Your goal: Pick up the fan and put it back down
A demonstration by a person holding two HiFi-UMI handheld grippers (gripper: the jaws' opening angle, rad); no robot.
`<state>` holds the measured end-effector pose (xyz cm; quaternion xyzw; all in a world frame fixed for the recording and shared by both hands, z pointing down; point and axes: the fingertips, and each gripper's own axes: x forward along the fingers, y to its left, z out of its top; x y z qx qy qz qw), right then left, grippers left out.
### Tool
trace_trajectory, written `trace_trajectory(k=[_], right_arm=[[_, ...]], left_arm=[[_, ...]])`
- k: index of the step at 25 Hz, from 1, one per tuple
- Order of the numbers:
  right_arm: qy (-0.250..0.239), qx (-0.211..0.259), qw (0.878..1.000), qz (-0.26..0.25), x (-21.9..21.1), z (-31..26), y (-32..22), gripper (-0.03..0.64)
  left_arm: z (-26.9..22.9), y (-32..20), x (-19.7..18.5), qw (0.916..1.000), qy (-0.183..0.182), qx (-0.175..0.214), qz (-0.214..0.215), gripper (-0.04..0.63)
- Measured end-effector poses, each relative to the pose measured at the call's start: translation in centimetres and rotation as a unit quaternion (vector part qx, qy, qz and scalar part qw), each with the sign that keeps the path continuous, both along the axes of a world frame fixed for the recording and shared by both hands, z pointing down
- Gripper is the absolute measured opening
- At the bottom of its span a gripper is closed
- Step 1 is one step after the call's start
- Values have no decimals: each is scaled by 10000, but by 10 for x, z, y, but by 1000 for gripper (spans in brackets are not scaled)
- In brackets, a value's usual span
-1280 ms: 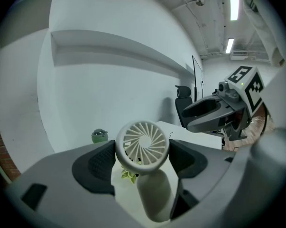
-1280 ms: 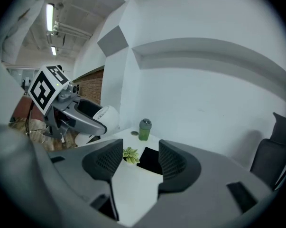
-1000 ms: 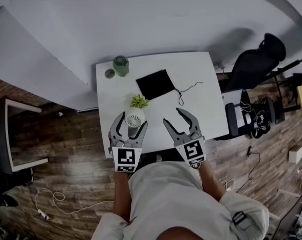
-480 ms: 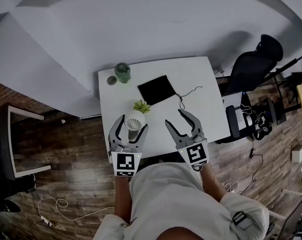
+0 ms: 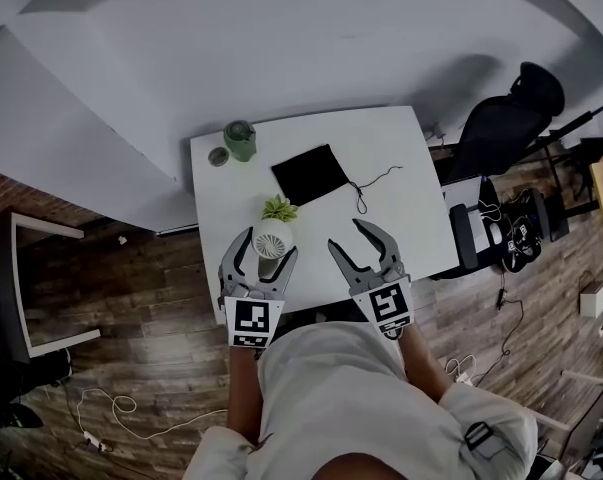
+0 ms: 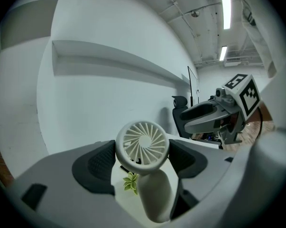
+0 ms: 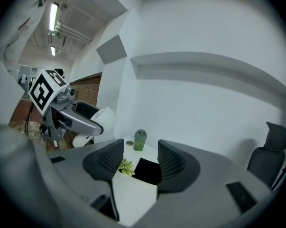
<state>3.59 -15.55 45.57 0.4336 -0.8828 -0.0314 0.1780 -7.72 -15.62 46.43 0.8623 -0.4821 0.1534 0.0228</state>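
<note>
Over the near edge of the table, barely changed from a second ago: fan clamped by its head in left gripper, right gripper agape and empty, set-down likely pending.

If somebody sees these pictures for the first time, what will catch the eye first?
The small white round-headed fan, clamped between the jaws of the left gripper, at the near side of the white table. Beside it the right gripper stands open and empty; farther back are a flat black pouch and a green jar.
</note>
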Motion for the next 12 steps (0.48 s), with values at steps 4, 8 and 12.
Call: trace_trajectory(k=[4, 8, 12], right_arm=[[40, -173, 9998, 11, 3, 15, -2, 227], [76, -413, 9991, 24, 8, 36, -2, 227], [200, -648, 9977, 0, 11, 57, -2, 225]], left_arm=[[18, -4, 5, 9997, -26, -222, 67, 347], [42, -4, 10, 9986, -64, -507, 103, 347], [63, -6, 14, 9971, -81, -743, 113, 347]])
